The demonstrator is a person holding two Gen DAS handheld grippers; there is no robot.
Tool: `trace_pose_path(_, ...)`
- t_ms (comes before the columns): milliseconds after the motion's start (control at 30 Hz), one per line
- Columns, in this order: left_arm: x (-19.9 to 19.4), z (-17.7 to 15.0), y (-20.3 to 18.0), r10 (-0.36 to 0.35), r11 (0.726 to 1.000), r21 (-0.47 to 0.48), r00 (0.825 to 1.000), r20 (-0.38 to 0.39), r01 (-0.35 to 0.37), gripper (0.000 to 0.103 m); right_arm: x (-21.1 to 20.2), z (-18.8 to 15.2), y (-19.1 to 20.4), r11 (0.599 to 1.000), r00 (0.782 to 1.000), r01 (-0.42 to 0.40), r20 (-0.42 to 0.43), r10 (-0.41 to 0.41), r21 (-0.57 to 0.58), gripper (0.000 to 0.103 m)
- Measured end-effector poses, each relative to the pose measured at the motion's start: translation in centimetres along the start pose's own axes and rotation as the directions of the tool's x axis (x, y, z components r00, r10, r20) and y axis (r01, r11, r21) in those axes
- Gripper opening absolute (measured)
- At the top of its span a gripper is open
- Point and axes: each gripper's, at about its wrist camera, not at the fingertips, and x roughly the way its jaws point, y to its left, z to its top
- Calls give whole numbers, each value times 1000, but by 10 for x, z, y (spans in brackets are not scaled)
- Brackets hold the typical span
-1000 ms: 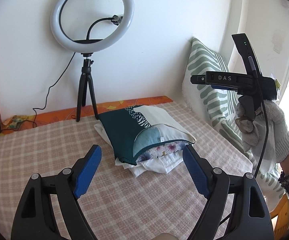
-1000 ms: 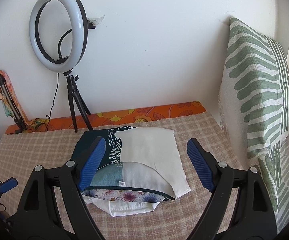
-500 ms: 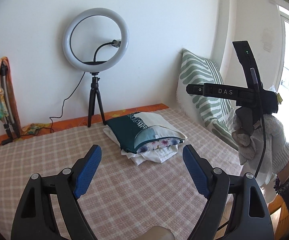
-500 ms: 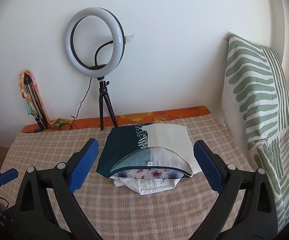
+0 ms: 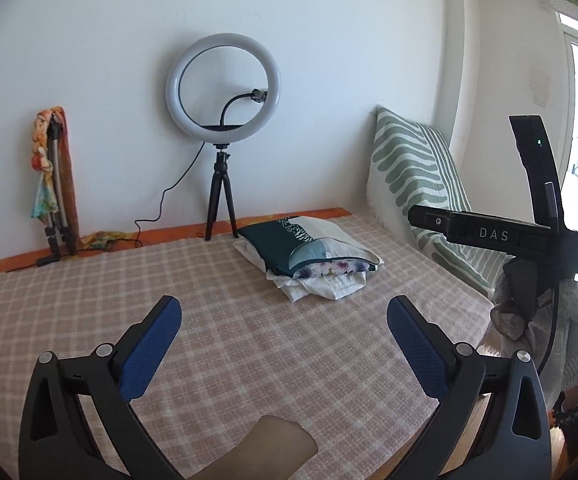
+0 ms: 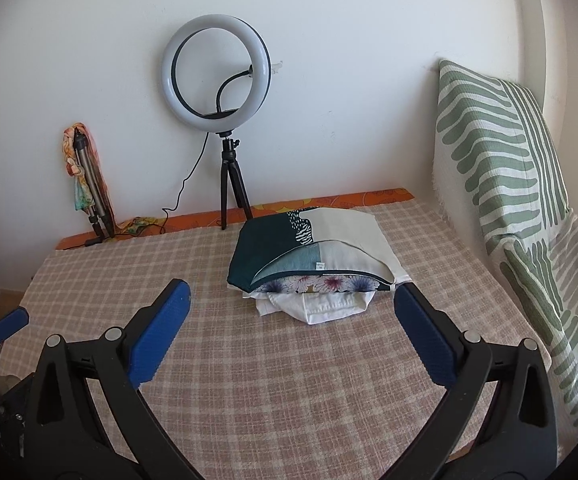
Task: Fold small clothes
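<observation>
A stack of folded small clothes (image 5: 309, 258) lies on the checked cloth towards the back right: a dark teal and cream piece on top, a floral one under it, a white one at the bottom. It also shows in the right wrist view (image 6: 313, 268). My left gripper (image 5: 283, 340) is open and empty, well in front of the stack. My right gripper (image 6: 291, 328) is open and empty, just short of the stack's near edge. The right gripper's body (image 5: 529, 236), held by a gloved hand, shows at the right of the left wrist view.
A ring light on a tripod (image 5: 221, 128) stands at the back wall, its cable trailing left. A folded tripod with a scarf (image 5: 55, 176) leans at the back left. A green striped cushion (image 6: 505, 168) lines the right side. The checked cloth (image 6: 289, 380) covers the surface.
Both grippers have pulled back and away from the stack, which now looks smaller and farther. Both stay open. The stack has not moved.
</observation>
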Motion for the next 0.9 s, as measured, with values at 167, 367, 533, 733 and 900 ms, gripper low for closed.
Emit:
trace_pose_path(167,-10,-5,6,42,999,-2,999,-17,-42,102,-12,-28,20,999,1000,24,-10,-24,-26,103)
trace_pose_path(367,-23,-18,9,60,998,-18,998,-19,-60,102,-28,-52,35,998,999,43,-1,-43,-42,103)
trace_pose_path(533,-25,-28,12,70,997,-26,997,-44,-71,102,-34,-62,34,1000,999,29,-17,-29,2,103)
trace_pose_path(733,-26,-31,10,70,997,-24,996,-56,-72,102,-38,-64,24,998,999,50,-18,-49,31,103)
trace_pose_path(900,-27,-31,9,67,997,-21,996,-57,-69,102,-41,-63,17,997,998,54,-17,-53,53,103)
